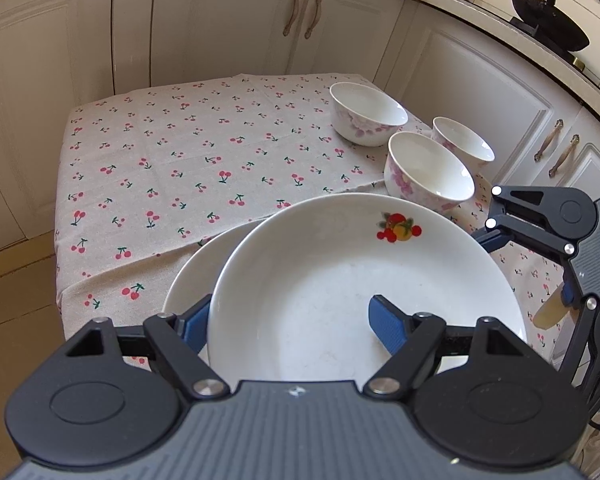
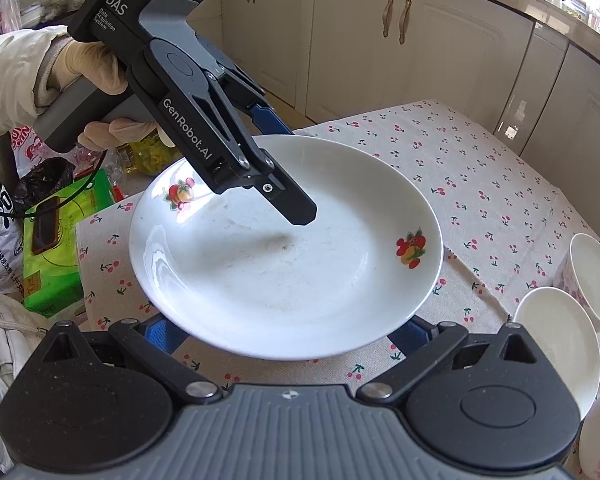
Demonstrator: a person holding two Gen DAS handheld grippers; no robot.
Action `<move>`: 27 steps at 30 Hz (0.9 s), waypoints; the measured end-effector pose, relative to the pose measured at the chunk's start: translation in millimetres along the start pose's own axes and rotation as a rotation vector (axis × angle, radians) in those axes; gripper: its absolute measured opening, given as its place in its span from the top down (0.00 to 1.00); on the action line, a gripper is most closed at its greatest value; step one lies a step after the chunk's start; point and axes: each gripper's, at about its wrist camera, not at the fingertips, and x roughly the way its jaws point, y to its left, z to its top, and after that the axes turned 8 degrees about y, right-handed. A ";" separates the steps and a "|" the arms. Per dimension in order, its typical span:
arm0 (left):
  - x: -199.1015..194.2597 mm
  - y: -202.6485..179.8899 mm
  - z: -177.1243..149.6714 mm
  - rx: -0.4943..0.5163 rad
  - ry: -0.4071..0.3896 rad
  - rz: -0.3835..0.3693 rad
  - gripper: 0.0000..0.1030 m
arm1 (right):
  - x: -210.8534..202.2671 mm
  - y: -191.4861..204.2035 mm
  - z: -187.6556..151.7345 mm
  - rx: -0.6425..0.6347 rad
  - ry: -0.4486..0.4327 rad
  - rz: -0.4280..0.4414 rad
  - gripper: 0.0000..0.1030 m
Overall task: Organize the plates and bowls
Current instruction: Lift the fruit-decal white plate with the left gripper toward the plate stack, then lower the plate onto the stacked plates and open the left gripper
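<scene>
A white plate with fruit prints [image 1: 340, 280] lies over a second white plate [image 1: 196, 268] on the cherry-print tablecloth. My left gripper [image 1: 290, 320] is open and straddles the top plate's near rim, one finger [image 1: 388, 324] above the plate, the other [image 1: 196, 320] beside it. In the right wrist view the same plate [image 2: 284, 248] fills the middle, and my right gripper [image 2: 288, 332] is open with its fingers under the plate's near edge. Three white bowls with pink flowers [image 1: 368, 120] [image 1: 428, 172] [image 1: 464, 144] stand beyond the plates.
The tablecloth [image 1: 180, 168] is bare on the left half. Kitchen cabinets [image 1: 228, 20] stand behind the table. A black wok [image 1: 548, 16] sits on the counter. Bags and a green box [image 2: 52, 248] lie beside the table's left edge.
</scene>
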 end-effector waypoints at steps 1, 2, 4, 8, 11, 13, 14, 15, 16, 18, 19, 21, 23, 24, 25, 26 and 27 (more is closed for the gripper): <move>1.4 0.4 -0.1 0.000 0.002 -0.001 0.23 | 0.6 -0.2 -0.2 0.001 0.004 0.000 0.00; 2.5 0.5 -0.3 0.000 0.005 -0.002 0.23 | 1.0 -0.1 -0.3 0.001 0.007 -0.002 0.00; 4.4 0.6 0.0 0.001 0.009 -0.003 0.23 | 1.5 0.0 -0.5 0.001 0.011 -0.004 0.00; 7.2 1.0 0.9 0.005 0.015 -0.007 0.23 | 1.9 -1.5 -1.2 0.006 0.017 -0.004 0.00; 9.7 0.5 1.7 0.011 0.023 -0.006 0.23 | 2.6 -1.6 -1.8 0.007 0.022 -0.007 0.00; 11.8 -0.1 2.0 0.016 0.031 -0.007 0.23 | 3.1 -2.4 -2.7 0.006 0.026 -0.008 0.00; 12.8 -0.4 2.0 0.018 0.034 -0.006 0.23 | 3.3 -2.6 -2.9 0.007 0.028 -0.008 0.00; 14.0 -0.8 2.1 0.021 0.039 -0.005 0.23 | 3.5 -2.7 -3.1 0.007 0.030 -0.009 0.00; 14.8 -1.0 2.1 0.022 0.043 -0.005 0.23 | 3.9 -2.9 -3.2 0.006 0.033 -0.010 0.00; 16.3 -1.0 2.3 0.025 0.051 -0.006 0.23 | 4.4 -2.8 -3.6 0.005 0.037 -0.012 0.00; 17.1 -1.0 2.4 0.027 0.055 -0.005 0.23 | 4.2 -2.5 -3.7 0.004 0.038 -0.013 0.00; 18.0 -1.7 2.4 0.037 0.061 0.001 0.23 | 4.2 -2.7 -3.3 0.004 0.039 -0.012 0.00; 19.0 -1.8 3.1 0.046 0.072 0.004 0.23 | 4.6 -2.8 -2.7 0.003 0.041 -0.013 0.00; 19.4 -1.2 3.6 0.046 0.077 0.003 0.23 | 5.4 -2.3 -1.4 0.000 0.044 -0.016 0.00; 19.7 -0.5 4.1 0.047 0.081 0.003 0.23 | 6.2 -2.1 -0.6 -0.004 0.048 -0.019 0.00; 20.1 -0.1 4.5 0.049 0.085 0.004 0.23 | 7.0 -2.1 0.1 -0.006 0.051 -0.020 0.00; 20.7 0.7 4.8 0.048 0.090 0.004 0.23 | 7.7 -2.1 0.7 -0.007 0.053 -0.020 0.00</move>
